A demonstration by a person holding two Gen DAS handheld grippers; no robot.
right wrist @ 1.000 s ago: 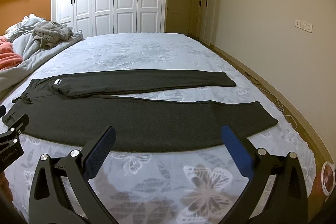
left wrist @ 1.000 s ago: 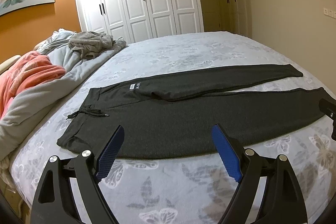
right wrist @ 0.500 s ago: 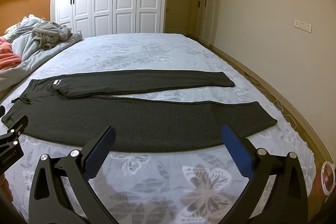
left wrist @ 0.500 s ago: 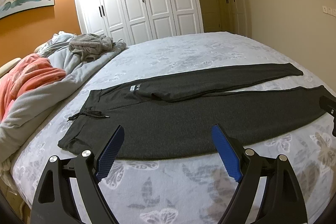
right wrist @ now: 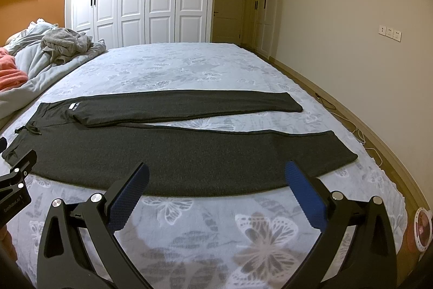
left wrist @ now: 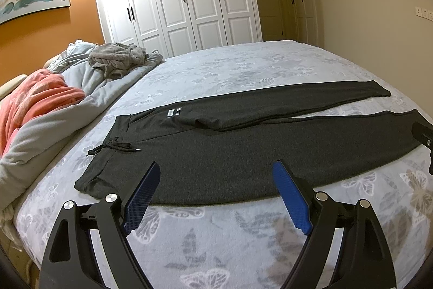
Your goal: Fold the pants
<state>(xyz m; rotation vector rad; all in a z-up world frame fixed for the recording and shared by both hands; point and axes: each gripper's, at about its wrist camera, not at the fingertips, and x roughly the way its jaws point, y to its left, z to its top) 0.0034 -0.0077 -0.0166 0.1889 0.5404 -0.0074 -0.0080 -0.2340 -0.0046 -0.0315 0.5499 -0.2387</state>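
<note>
While lying flat and unfolded on the bed [left wrist: 243, 248] just ahead of both wide-open, empty claws, left gripper [left wrist: 215, 197] and right gripper [right wrist: 216, 197], pants [right wrist: 189, 161] showing legs splayed apart, folding not yet starting.

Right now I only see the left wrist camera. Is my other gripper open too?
Observer: Yes, the right gripper is open and holds nothing.
Operator: The near leg gets cut off for me. Where does it end?
Observer: The near leg's cuff lies flat on the bed, short of its right edge. The pants are fully spread out.
Operator: Is anything on the floor there?
Observer: A white cable trails along the floor beside the bed.
</note>
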